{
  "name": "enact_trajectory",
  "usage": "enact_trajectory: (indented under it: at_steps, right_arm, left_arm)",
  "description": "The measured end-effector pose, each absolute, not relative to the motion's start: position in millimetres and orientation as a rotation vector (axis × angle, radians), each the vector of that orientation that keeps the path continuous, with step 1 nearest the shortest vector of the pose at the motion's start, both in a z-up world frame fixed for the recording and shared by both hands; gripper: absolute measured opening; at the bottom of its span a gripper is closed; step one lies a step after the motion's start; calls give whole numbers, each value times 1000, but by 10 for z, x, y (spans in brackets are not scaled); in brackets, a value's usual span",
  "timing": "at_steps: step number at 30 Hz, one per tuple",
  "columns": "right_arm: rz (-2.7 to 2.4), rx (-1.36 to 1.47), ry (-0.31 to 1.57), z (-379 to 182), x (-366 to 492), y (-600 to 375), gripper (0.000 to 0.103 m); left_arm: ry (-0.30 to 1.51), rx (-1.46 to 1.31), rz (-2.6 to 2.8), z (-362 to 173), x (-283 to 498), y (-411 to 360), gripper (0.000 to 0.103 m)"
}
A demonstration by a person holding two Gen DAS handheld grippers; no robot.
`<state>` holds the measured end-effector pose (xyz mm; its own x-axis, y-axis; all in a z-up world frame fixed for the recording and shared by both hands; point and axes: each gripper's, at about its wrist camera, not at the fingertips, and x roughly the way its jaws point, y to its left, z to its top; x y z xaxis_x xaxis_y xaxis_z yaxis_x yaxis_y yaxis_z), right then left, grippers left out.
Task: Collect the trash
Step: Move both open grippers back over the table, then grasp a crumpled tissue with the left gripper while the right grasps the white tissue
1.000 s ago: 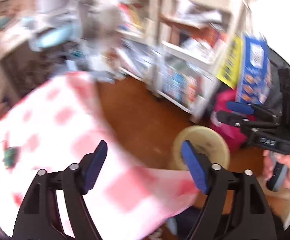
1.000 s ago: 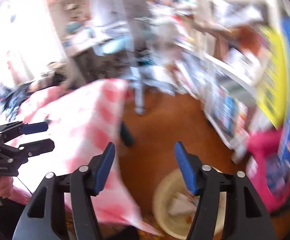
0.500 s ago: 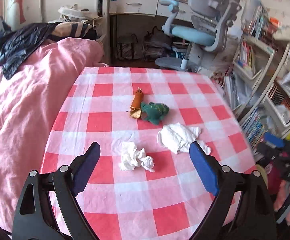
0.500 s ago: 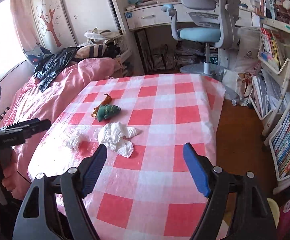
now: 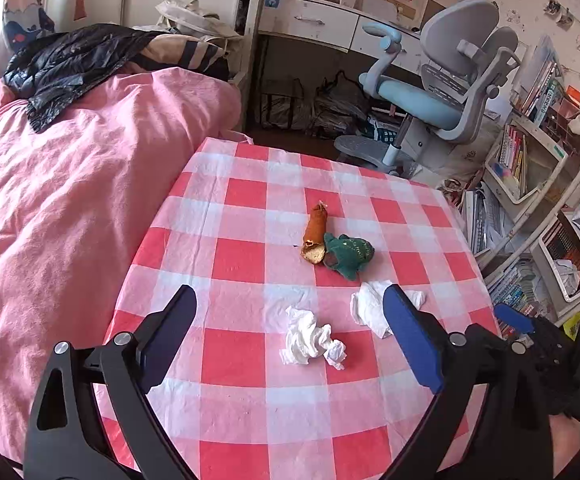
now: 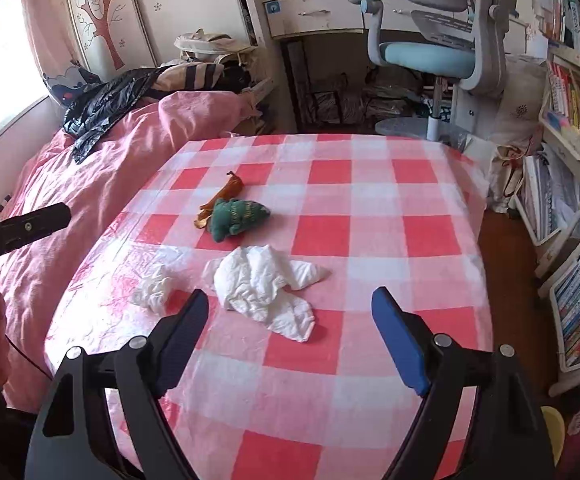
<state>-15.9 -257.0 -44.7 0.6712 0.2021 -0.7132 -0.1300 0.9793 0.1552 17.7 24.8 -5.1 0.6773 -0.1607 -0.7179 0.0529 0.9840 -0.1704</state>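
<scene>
Since a second ago we have swung both grippers away from the round cream-coloured bin on the floor and back over the table with the red-and-white checked cloth [image 5: 249, 404]. Our left gripper [image 5: 290, 330] hangs above a small crumpled white tissue [image 5: 314, 340], jaws wide apart and just opened further, nothing between the pads. Our right gripper [image 6: 290, 326] hovers near a larger rumpled white tissue [image 6: 265, 284], jaws likewise apart, just widened, gripping nothing. Beyond the tissues lie a brown peel-like scrap [image 5: 316, 236] and a green plush toy [image 5: 348, 255], touching each other. In the right wrist view only a yellowish sliver [image 6: 552, 432] shows at the lower right edge, possibly the bin's rim; we cannot see inside it. A pink duvet [image 5: 57, 200] lies beside the table.
</scene>
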Motion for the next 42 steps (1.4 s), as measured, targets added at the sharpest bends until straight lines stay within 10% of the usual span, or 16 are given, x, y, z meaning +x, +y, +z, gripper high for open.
enact_trajectory:
  at_steps: [42]
  right_arm:
    - [174,-76,809,-586,-46,-2283,81]
  left_arm:
    - [842,-100,-70,-64,264,502,94]
